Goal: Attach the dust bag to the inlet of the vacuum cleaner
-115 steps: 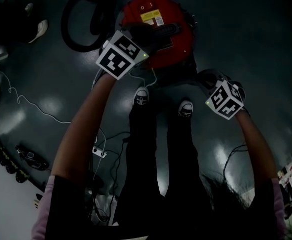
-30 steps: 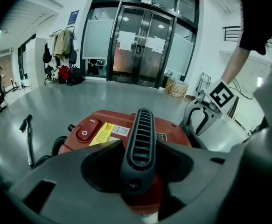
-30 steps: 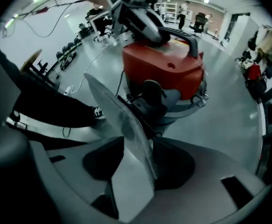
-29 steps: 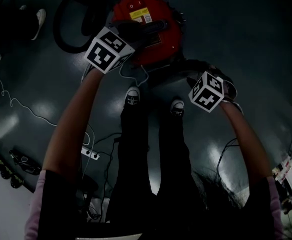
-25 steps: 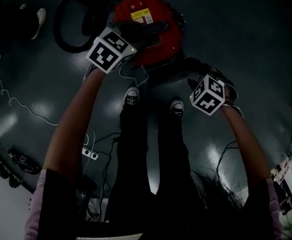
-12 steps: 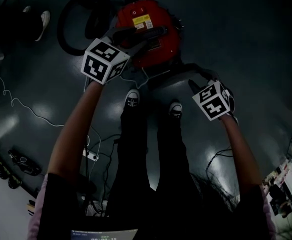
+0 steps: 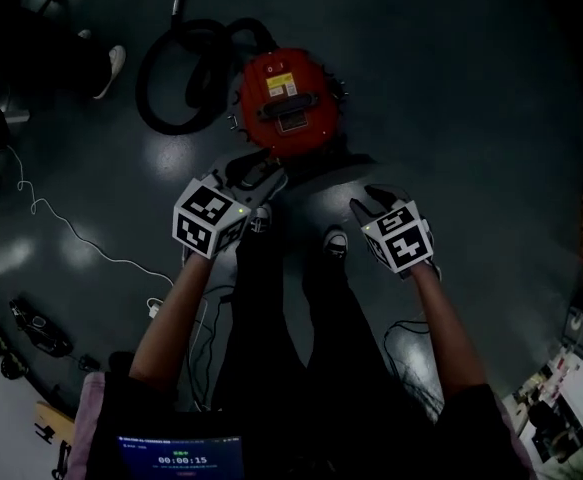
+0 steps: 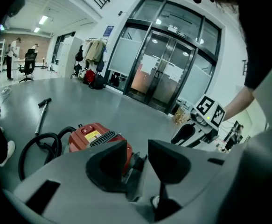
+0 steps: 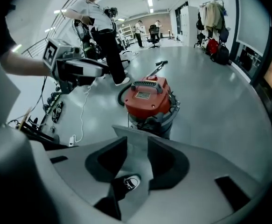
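The red vacuum cleaner (image 7: 286,103) stands on the grey floor ahead of my feet, with its black hose (image 7: 176,78) coiled to its left. It also shows in the left gripper view (image 8: 96,136) and in the right gripper view (image 9: 149,97). Both grippers hang in the air short of it, touching nothing. My left gripper (image 7: 258,175) points at the vacuum cleaner's near left side. My right gripper (image 7: 371,201) hangs to the right of my shoes. The jaws of both are closing, a gap still stands between them, and nothing is in either gap. I cannot make out a dust bag.
My two shoes (image 7: 260,218) stand just behind the vacuum cleaner. A white cable (image 7: 71,233) runs across the floor at left to a power strip (image 7: 156,306). Another person's shoe (image 7: 111,66) is at far left. Other people (image 9: 96,22) stand beyond. Glass doors (image 8: 163,78) close the hall.
Both grippers have come up and back from the vacuum cleaner toward me. The left one has left the top of the vacuum cleaner. The vacuum cleaner now sits farther off in the head view.
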